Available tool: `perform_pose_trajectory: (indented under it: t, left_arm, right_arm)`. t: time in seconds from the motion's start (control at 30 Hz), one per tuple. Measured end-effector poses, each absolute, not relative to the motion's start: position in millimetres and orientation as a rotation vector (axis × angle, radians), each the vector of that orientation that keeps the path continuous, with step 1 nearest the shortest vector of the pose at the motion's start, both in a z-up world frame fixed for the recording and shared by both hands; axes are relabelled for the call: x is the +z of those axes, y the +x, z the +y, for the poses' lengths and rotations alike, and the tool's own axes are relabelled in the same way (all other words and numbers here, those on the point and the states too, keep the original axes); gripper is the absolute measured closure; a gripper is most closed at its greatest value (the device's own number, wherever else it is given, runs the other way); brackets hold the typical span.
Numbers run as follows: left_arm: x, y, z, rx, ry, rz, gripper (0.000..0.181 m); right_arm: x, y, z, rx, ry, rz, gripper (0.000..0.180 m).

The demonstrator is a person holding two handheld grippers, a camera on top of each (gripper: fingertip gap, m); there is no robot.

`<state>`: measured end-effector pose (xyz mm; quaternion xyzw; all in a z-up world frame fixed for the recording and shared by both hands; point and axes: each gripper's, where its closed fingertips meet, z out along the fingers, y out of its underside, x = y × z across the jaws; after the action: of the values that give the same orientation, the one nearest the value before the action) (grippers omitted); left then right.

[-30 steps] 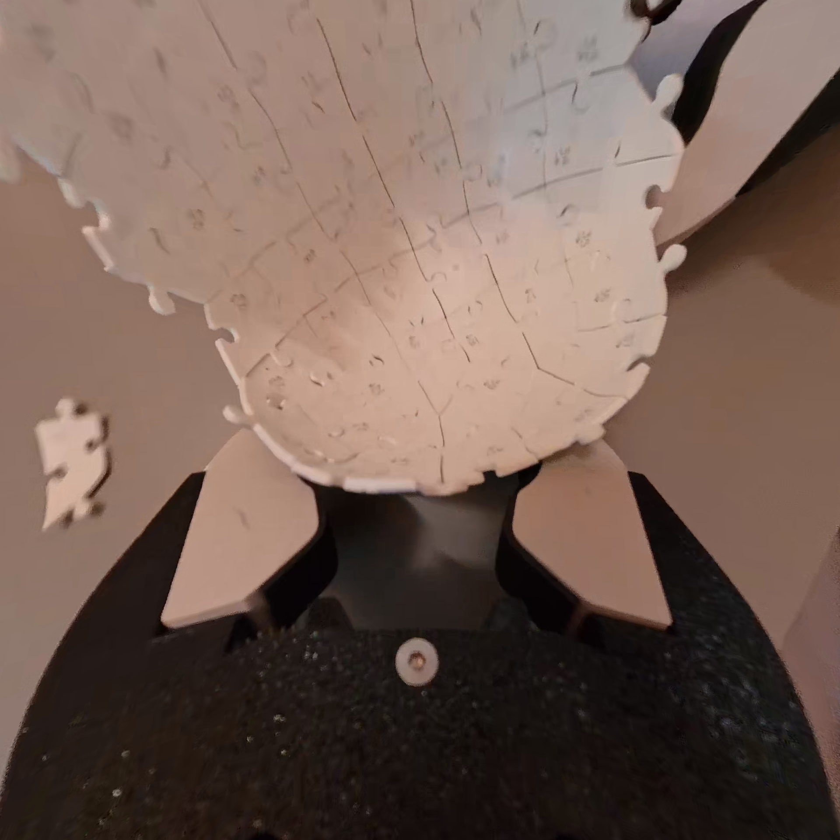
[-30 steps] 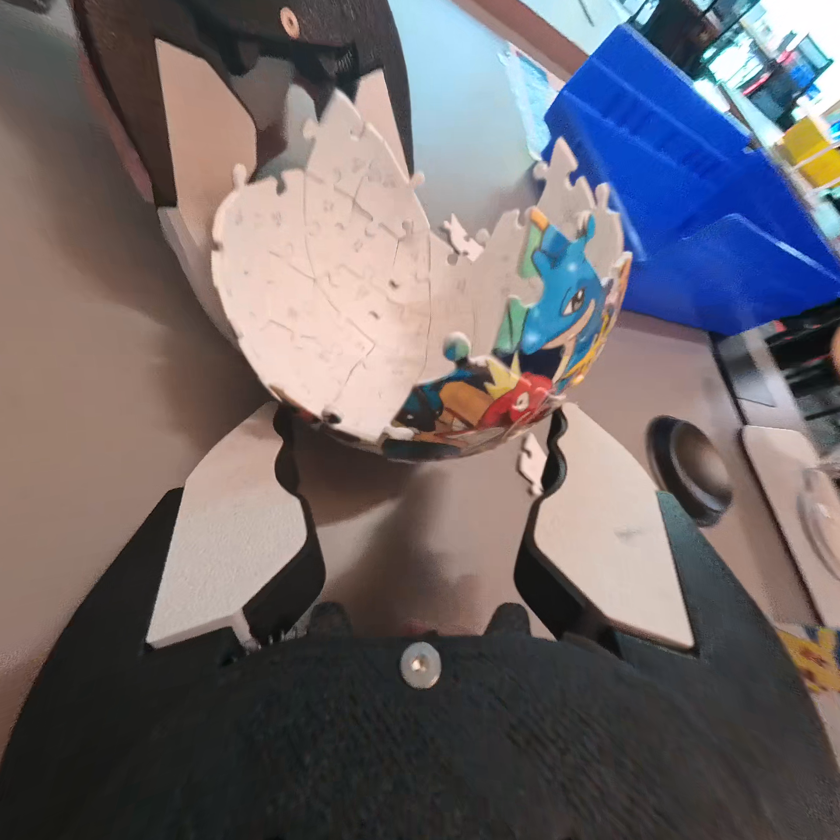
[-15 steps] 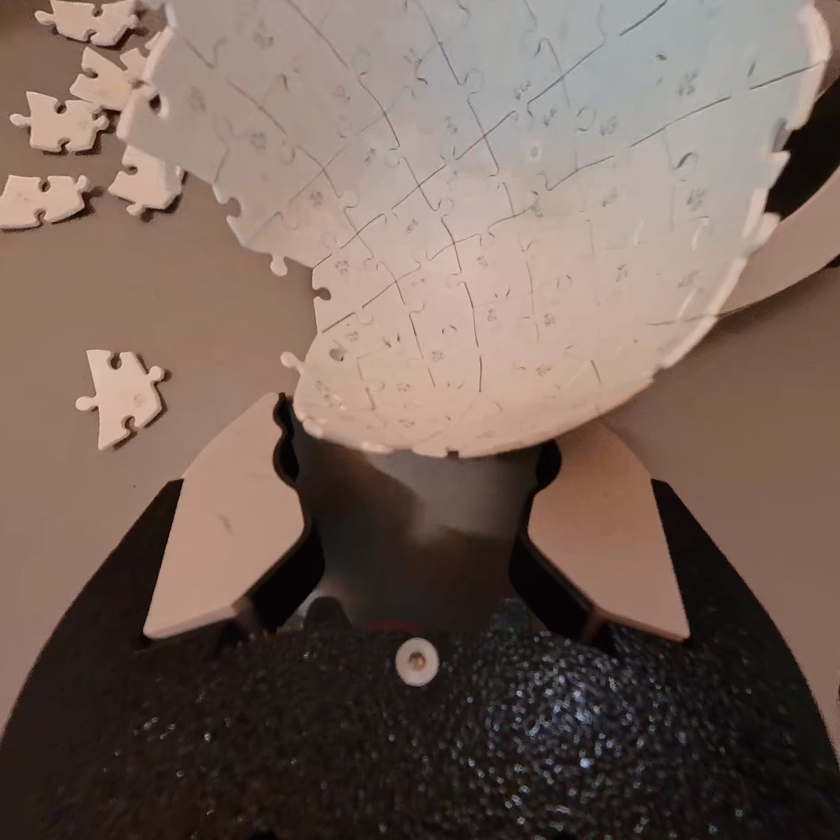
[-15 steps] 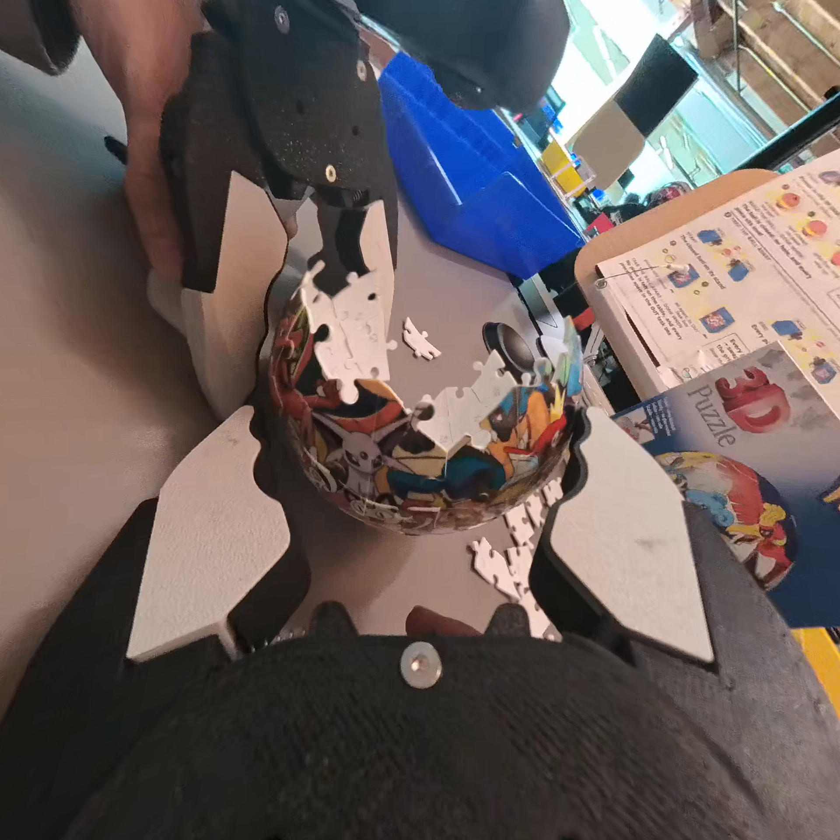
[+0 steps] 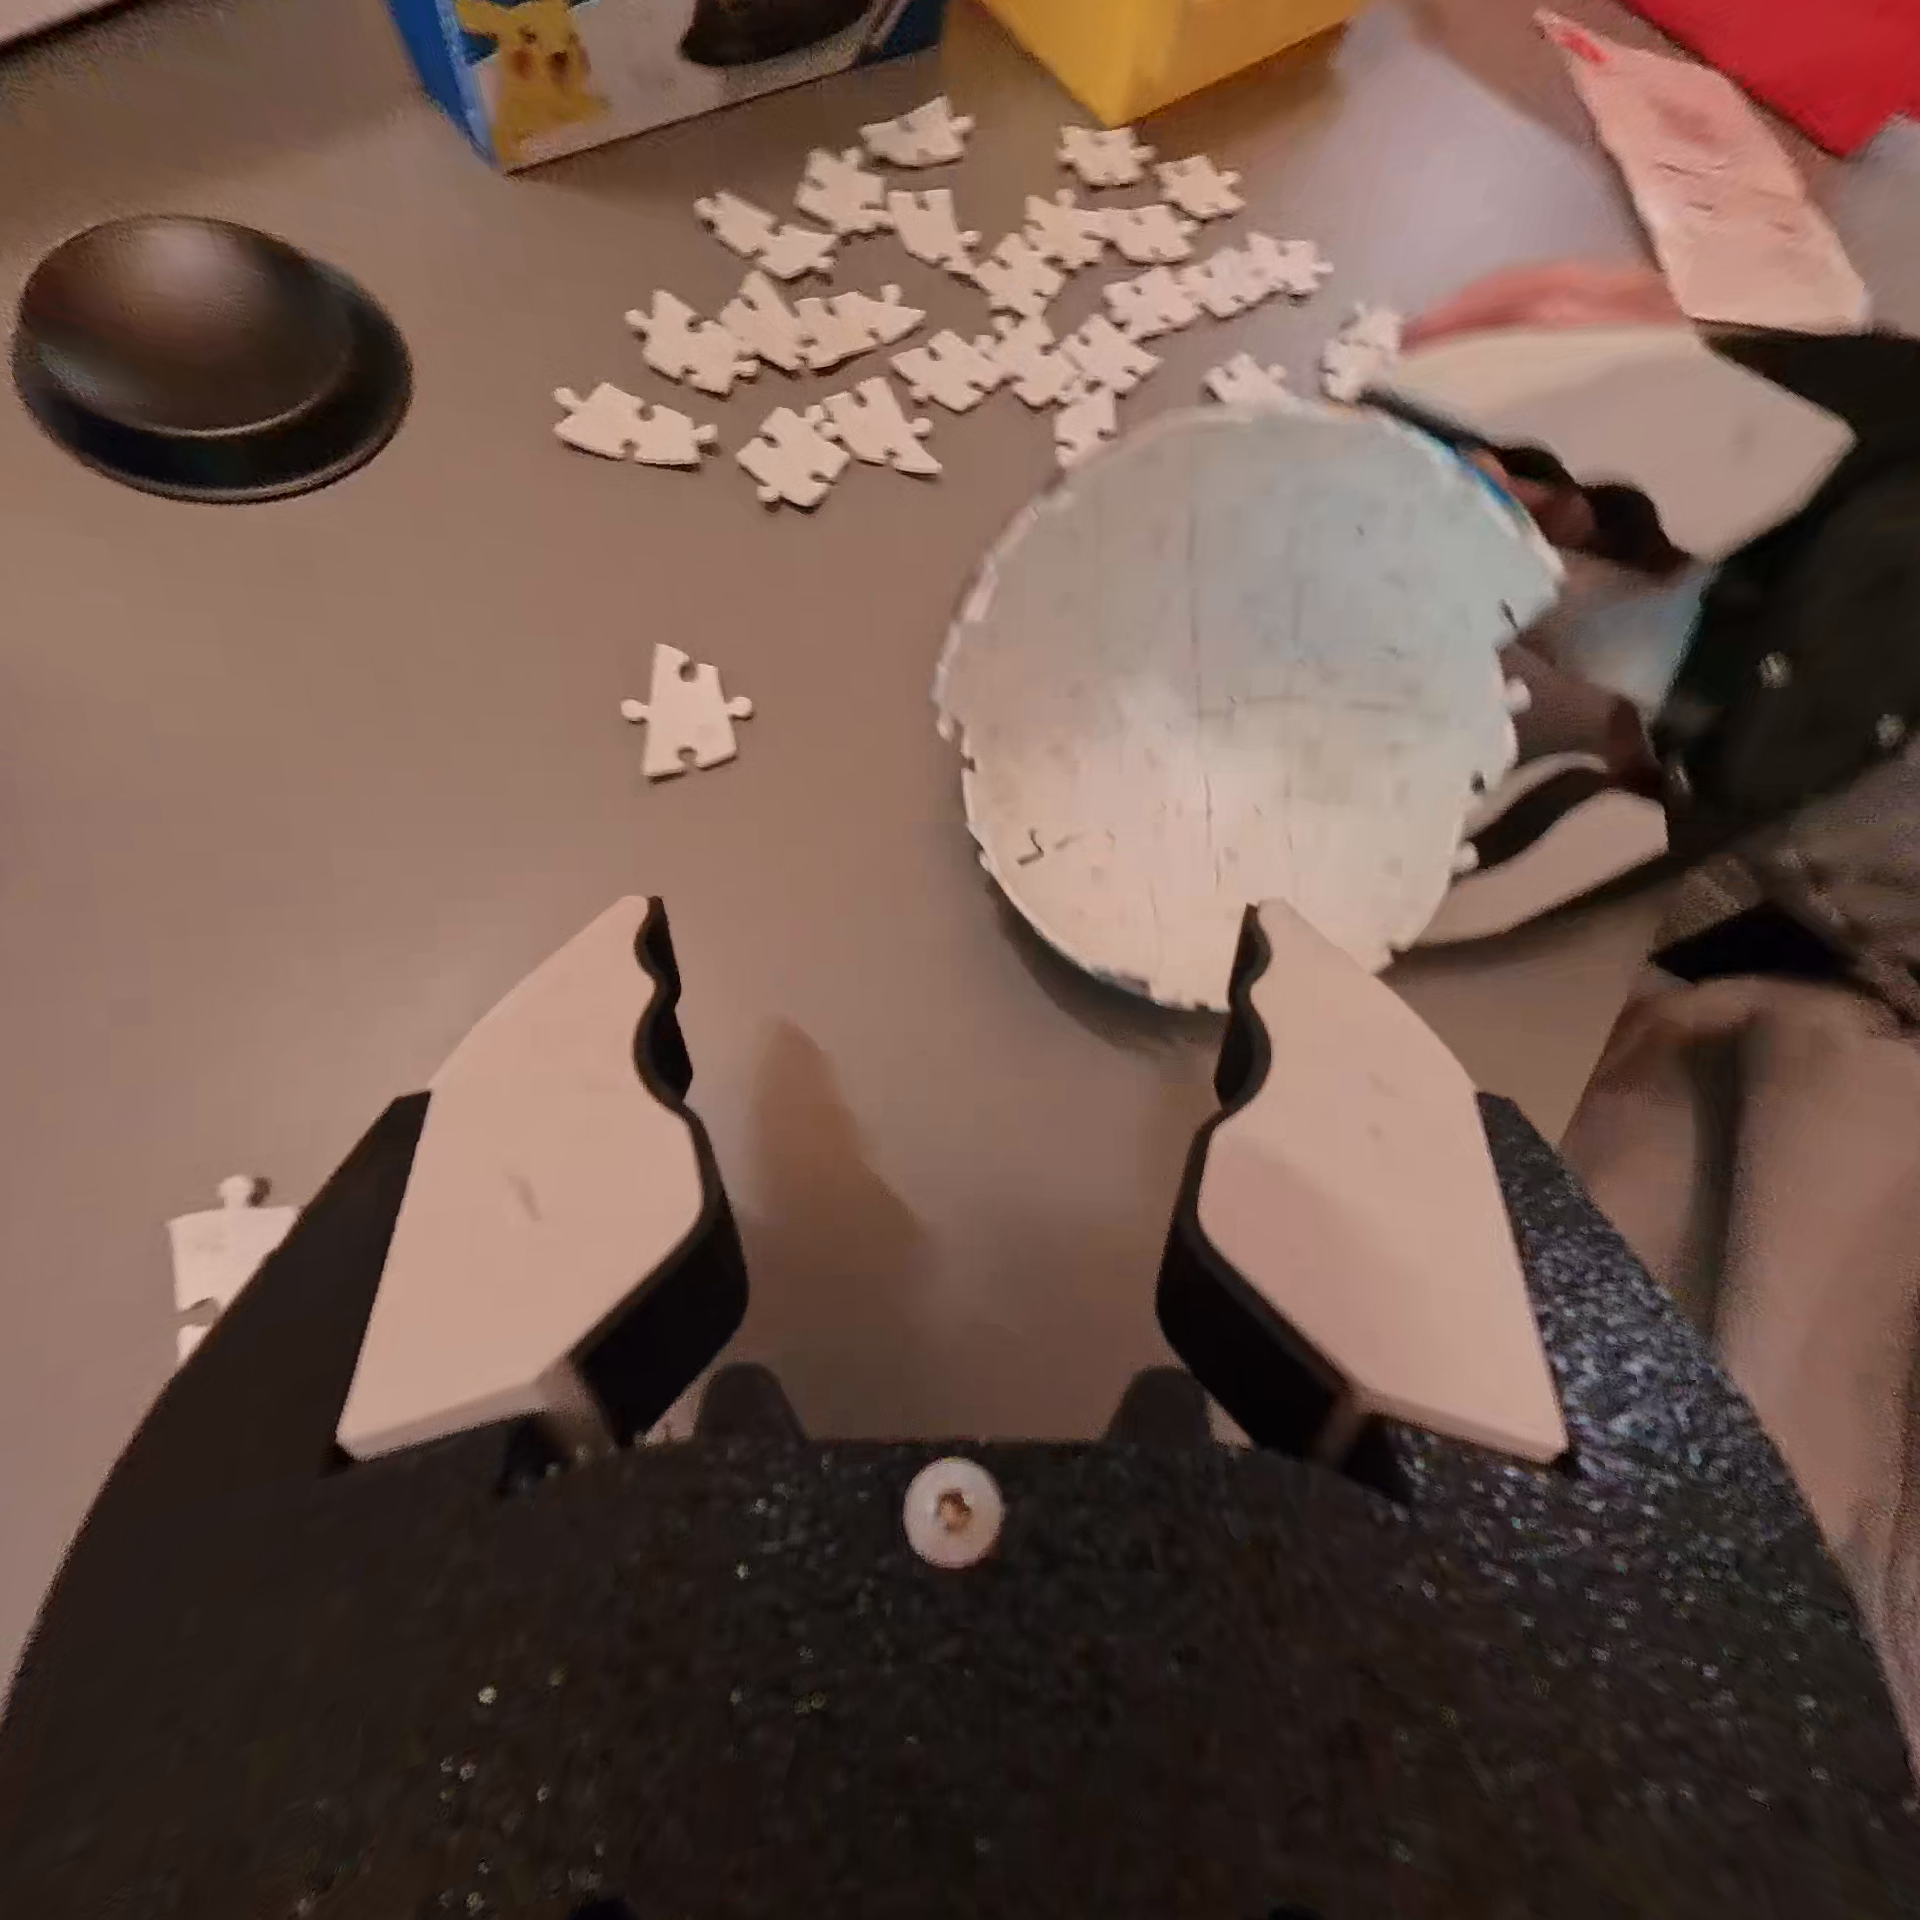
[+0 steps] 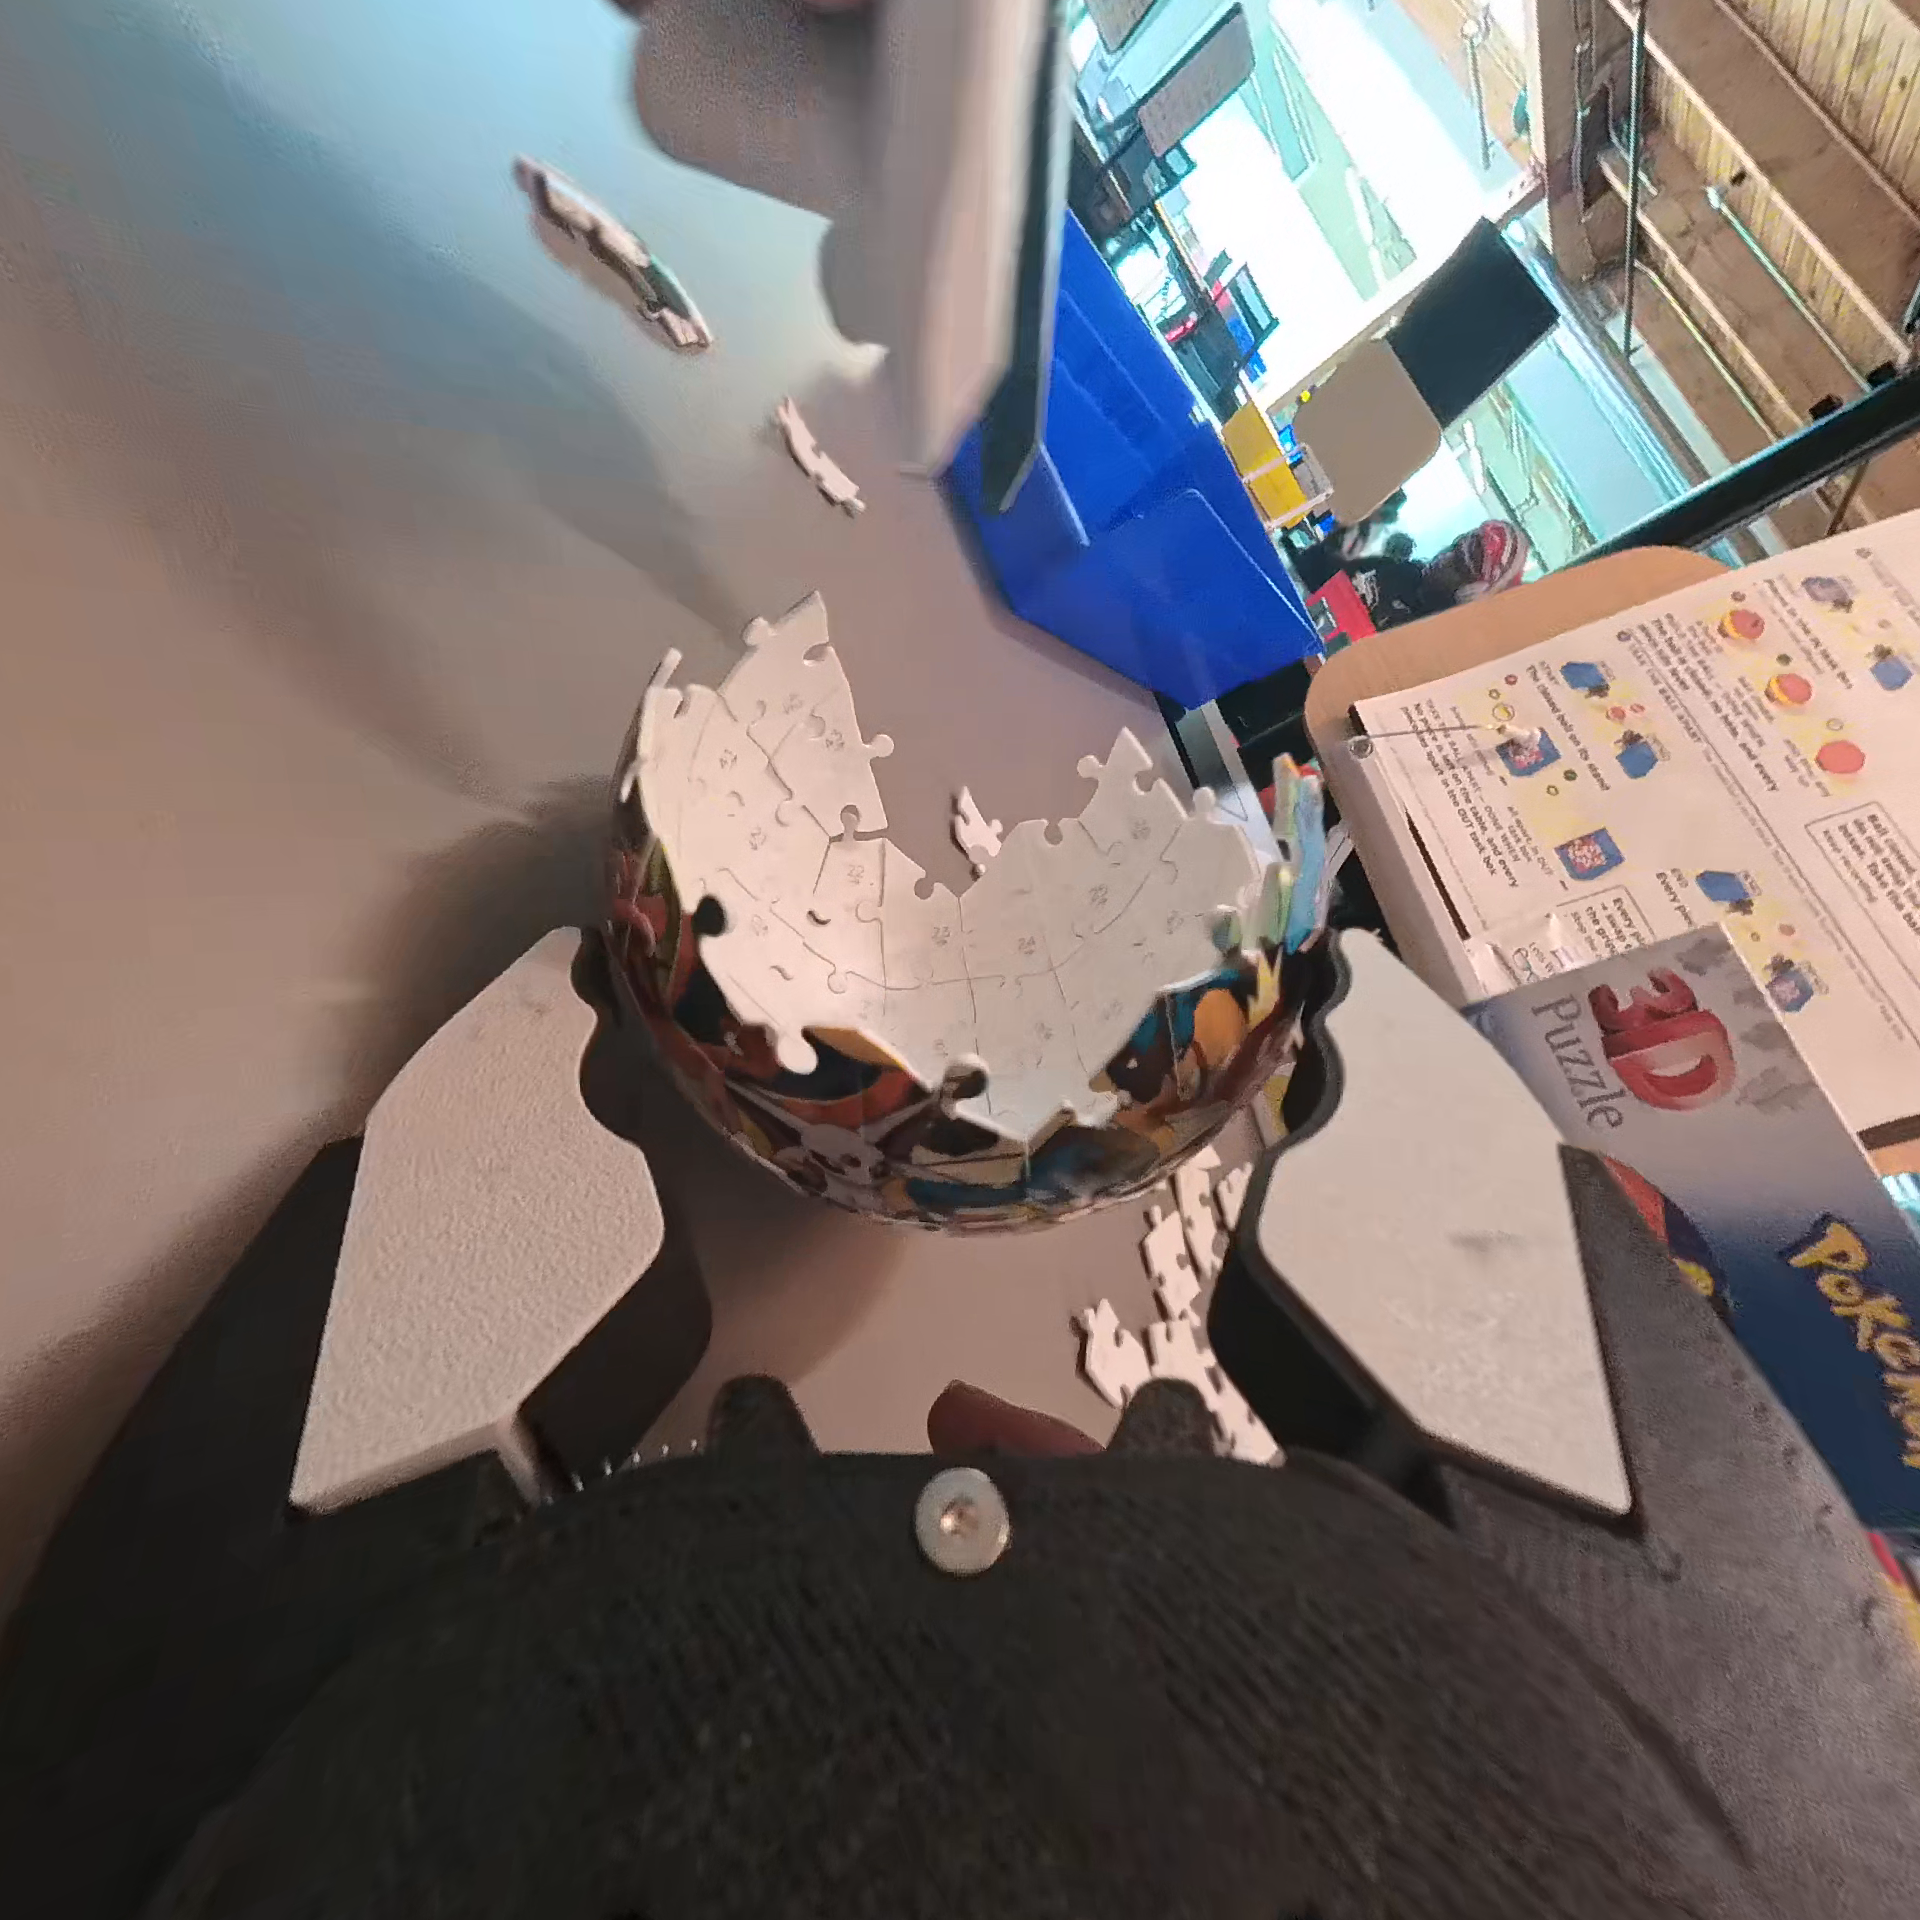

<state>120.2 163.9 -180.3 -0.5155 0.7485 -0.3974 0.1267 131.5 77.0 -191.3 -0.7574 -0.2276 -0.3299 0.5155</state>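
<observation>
A half-built puzzle sphere, white inside and with colourful pictures outside, sits like a bowl between my right gripper's fingers. My right gripper is shut on it, with one finger against each side. In the left wrist view the puzzle sphere shows its white inside, with the right gripper behind it. My left gripper is open and empty, low over the grey table, with its right finger just in front of the sphere. A blurred finger of the left gripper shows above the sphere.
Several loose white pieces lie in a pile beyond the sphere, with a single piece nearer. A black round stand sits far left. A puzzle box, an instruction sheet and blue bins are to the right. The left tips stand about 11 cm off the single piece.
My left gripper has let go of the sphere's rim and pulled back from it. My right gripper's fingers have come in against the sphere's sides.
</observation>
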Motion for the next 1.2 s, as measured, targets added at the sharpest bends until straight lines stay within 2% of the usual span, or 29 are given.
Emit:
perform_pose_trajectory:
  t: [0.03, 0.3, 0.57, 0.63, 1.03, 1.2]
  left_arm:
    - [-179.8, 126.8, 164.8, -1.104, -1.553, 2.185, 0.08]
    - [-241.1, 148.5, 173.5, -0.52, -1.511, 2.419, 0.08]
    - [-254.1, 149.0, 169.0, -0.523, -1.468, 2.508, 0.077]
    - [-252.2, 150.7, 169.8, -0.489, -1.429, 2.532, 0.082]
    - [-252.8, 167.4, 157.0, -0.588, -1.326, 2.565, 0.084]
    - [-256.9, 164.6, 151.1, -0.621, -1.22, 2.646, 0.08]
  right_arm:
    - [-191.5, 130.2, 78.5, -0.806, -1.821, -0.561, 0.056]
    - [-190.9, 118.1, 88.8, -0.85, -1.812, -0.633, 0.057]
    - [-189.0, 113.0, 95.9, -0.83, -1.787, -0.66, 0.054]
    - [-188.5, 112.9, 97.6, -0.815, -1.785, -0.665, 0.054]
    - [-187.4, 114.1, 107.4, -0.764, -1.768, -0.675, 0.053]
    - [-187.2, 113.4, 108.1, -0.753, -1.753, -0.701, 0.052]
